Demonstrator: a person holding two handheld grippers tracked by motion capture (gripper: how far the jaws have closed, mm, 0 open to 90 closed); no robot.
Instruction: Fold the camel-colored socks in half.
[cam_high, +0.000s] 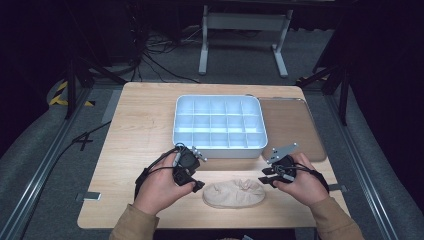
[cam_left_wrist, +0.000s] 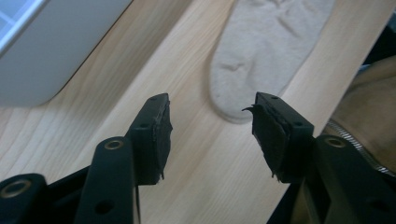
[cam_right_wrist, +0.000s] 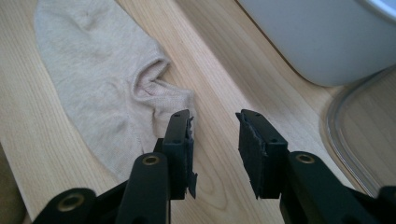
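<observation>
A beige sock (cam_high: 234, 194) lies flat on the wooden desk (cam_high: 135, 130) at lower centre of the high view, between two hand-held grippers. The left hand-held gripper (cam_high: 194, 184) sits just left of the sock, its jaws apart with nothing between them; in the left gripper view (cam_left_wrist: 210, 126) bare wood shows in the gap, and the rounded end of the sock (cam_left_wrist: 266, 51) lies just beyond the tips in the upper right of the frame. The right hand-held gripper (cam_high: 266, 179) sits just right of the sock, its jaws also apart and empty. In the right gripper view (cam_right_wrist: 215, 140) the sock's bunched open end (cam_right_wrist: 107, 79) fills the upper left, and the left-hand jaw tip stands at the cloth's edge; whether it touches cannot be told. Behind the sock, at centre frame of the high view, stands a white compartmented tray (cam_high: 219, 150), its near wall close to both grippers. A brown lid (cam_high: 290, 125) lies flat beside the tray at centre right.
</observation>
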